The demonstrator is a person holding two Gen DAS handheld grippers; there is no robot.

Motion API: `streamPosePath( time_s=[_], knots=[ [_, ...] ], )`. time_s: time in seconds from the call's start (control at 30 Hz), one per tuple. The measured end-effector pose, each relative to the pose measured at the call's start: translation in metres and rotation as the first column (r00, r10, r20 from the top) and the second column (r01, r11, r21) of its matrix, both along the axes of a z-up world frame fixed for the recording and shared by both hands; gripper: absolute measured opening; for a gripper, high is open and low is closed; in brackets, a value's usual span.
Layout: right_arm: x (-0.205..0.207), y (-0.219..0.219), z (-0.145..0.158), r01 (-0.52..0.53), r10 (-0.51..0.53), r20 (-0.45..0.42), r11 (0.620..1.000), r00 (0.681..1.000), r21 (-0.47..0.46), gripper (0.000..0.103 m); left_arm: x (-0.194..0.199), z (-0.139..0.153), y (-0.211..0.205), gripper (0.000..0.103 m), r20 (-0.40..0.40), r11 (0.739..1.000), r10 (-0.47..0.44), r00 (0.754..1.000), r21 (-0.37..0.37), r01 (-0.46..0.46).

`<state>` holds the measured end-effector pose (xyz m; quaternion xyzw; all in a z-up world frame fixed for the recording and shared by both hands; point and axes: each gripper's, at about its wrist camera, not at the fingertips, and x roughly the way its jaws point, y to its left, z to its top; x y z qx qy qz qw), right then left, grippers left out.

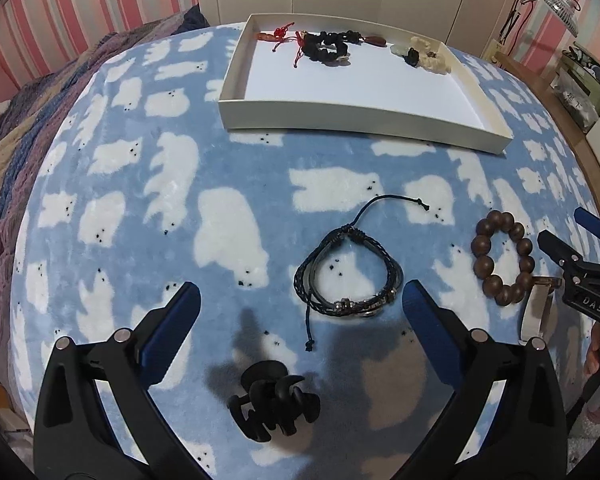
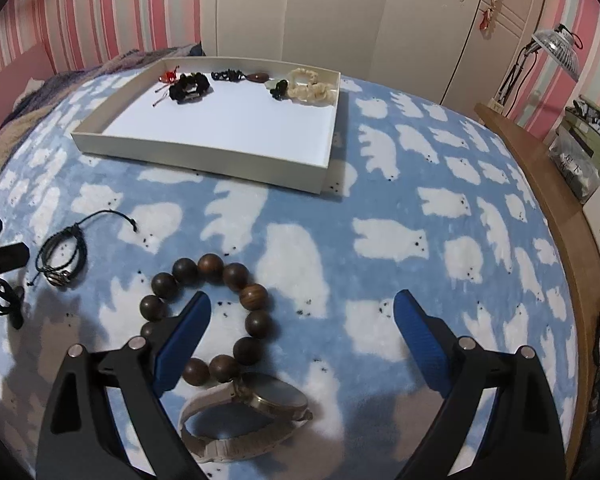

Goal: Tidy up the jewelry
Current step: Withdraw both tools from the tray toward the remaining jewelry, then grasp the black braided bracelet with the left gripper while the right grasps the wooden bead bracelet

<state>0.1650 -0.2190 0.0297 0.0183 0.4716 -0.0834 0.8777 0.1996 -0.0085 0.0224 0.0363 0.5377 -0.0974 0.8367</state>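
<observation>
Left wrist camera first. My left gripper [image 1: 300,312] has its blue-padded jaws spread wide with nothing between them, hovering over the blue fleece blanket with white polar bears [image 1: 112,184]. Just ahead of the tips lies the black braided leather bracelet with metal beads [image 1: 350,278], its loose cord trailing forward. Below, between the gripper arms, sits a black plastic claw hair clip [image 1: 274,404], partly in shadow. To the right I see the dark brown wooden bead bracelet [image 1: 504,258], and just beside it a pale watch strap [image 1: 536,312], cut off by my gripper arm so I can't make out its face here. The right gripper [image 1: 580,252] pokes in at the frame edge; only part of it shows. Farther off rests the shallow white cardboard tray [image 1: 340,114], holding small pieces along its far wall: red cord, black beads, pale lumps, too small to sort.

Right wrist camera now. My right gripper [image 2: 302,308] is wide open, holding nothing. Its left finger covers part of the wooden bead ring [image 2: 212,304], hiding a bead or two. Touching that ring's near side is the beige-strapped wristwatch with a round metal case [image 2: 268,400], lying on its side. The leather bracelet [image 2: 62,258] lies well to the left, the tray [image 2: 204,158] beyond.
</observation>
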Motion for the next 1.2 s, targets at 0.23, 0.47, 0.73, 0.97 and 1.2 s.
streamPosePath(
  time_s=[0.23, 0.47, 0.73, 0.97, 1.2],
  knots=[
    [0.007, 0.004, -0.01, -0.009, 0.008, -0.034, 1.0, 0.999, -0.025, 0.093, 0.007, -0.014, -0.005, 0.094, -0.03, 1.0, -0.002, 1.0, 0.006, 0.002],
    [0.015, 0.001, -0.017, -0.001, -0.001, -0.059, 1.0, 0.998, -0.028, 0.092, 0.018, -0.026, -0.01, 0.077, -0.061, 1.0, -0.011, 0.998, -0.003, 0.011],
    [0.025, -0.002, -0.027, 0.006, -0.004, -0.104, 1.0, 0.995, 0.024, 0.092, 0.029, -0.037, -0.015, 0.059, -0.095, 0.999, -0.032, 0.995, 0.001, 0.032],
    [0.034, 0.007, -0.038, -0.033, 0.046, -0.153, 0.996, 0.987, 0.086, 0.055, 0.035, -0.037, -0.02, 0.04, -0.083, 0.999, -0.042, 0.996, 0.025, 0.044],
    [0.036, 0.011, -0.038, -0.057, 0.075, -0.137, 0.99, 0.988, 0.132, 0.032, 0.034, -0.036, -0.023, 0.021, -0.074, 0.998, -0.05, 0.996, 0.035, 0.052]
  ],
)
